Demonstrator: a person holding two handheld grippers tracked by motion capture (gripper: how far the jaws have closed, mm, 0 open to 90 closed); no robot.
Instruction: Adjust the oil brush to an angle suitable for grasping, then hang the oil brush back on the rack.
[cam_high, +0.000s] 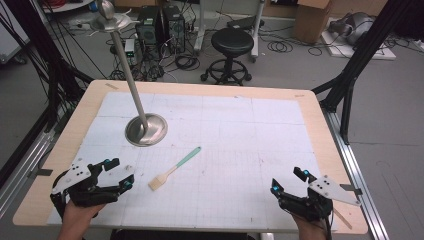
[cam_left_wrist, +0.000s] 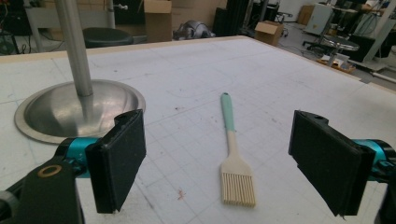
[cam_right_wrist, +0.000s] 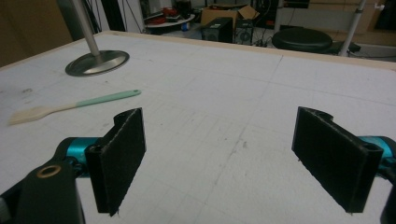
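The pastry brush (cam_high: 174, 169), with its mint-green handle and pale bristles, lies flat on the white gridded mat (cam_high: 240, 150), untouched by either of our tools. It sits between our two tongs, nearer the left gripper (cam_high: 119, 174); in the left gripper view the brush (cam_left_wrist: 235, 154) rests just ahead of the jaws, bristles toward us and handle pointing away. From the right gripper (cam_high: 289, 181) it is well apart, off to the left, and in the right gripper view we see the brush (cam_right_wrist: 70, 106) lying sideways there.

Both tongs stand wide apart with nothing between their pads.

Beyond the brush, and just ahead of the left tongs, stands a metal stand (cam_high: 145, 129) with a round base and a tall leaning pole. A black stool (cam_high: 232, 42) waits on the floor past the table's far edge.

We judge that we are at the approach step, before any grasp. The next move seems to call for carrying the left tongs forward and down over the handle, with the jaws straddling it across its width, and then closing.
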